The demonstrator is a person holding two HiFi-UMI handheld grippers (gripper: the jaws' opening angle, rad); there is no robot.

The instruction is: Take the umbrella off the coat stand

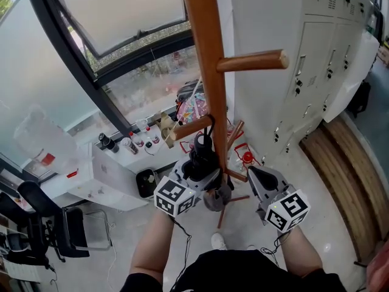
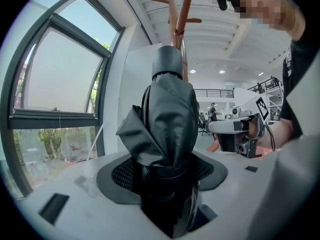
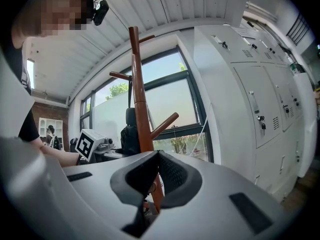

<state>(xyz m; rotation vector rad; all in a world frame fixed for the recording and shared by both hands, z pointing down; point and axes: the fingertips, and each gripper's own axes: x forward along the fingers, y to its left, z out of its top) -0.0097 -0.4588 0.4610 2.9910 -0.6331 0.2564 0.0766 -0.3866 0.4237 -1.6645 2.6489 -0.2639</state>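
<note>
L fingers point(image 2: 120, 176) on umbrella point(image 2: 167, 119), btm hidden

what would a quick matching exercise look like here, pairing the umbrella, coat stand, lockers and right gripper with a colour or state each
Things:
1. umbrella
2. coat stand
3. lockers
4. right gripper

Colour or state:
a. white
b. jaws together, nothing in them
c. brown wood
d. black, between the jaws of the left gripper

Pairs: 1-d, 2-c, 3-a, 4-b
</note>
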